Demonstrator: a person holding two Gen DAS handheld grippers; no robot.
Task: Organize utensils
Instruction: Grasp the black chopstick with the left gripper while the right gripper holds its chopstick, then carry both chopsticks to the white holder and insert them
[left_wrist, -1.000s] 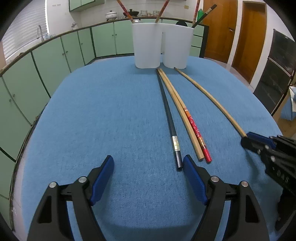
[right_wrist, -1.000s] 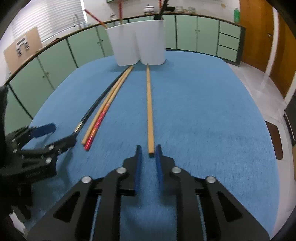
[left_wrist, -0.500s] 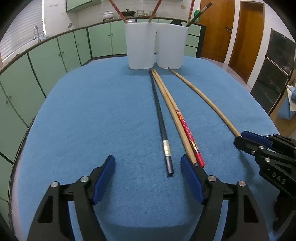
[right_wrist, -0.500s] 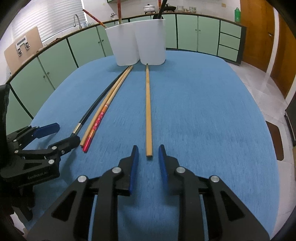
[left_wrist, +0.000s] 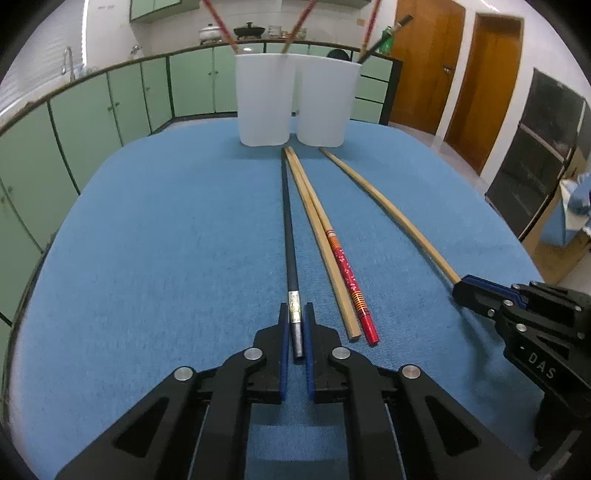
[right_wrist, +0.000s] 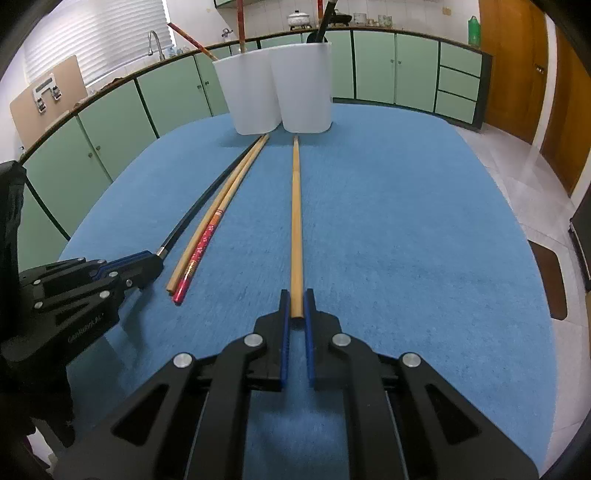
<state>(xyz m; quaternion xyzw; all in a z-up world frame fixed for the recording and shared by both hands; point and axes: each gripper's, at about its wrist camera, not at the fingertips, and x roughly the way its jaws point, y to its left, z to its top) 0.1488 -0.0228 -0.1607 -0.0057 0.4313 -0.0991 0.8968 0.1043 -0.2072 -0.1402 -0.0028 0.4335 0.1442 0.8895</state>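
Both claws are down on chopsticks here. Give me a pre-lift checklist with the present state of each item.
1. Left claw shut on the black chopstick with a silver band: ok.
2. Right claw shut on the plain bamboo chopstick: ok.
3. Each claw holds only one stick; the tan wooden chopstick and red patterned chopstick lie apart: ok.
4. Two white plastic holders upright: ok.
5. Free room inside the holders: cannot tell.
6. Grip firm enough for lifting: cannot tell.
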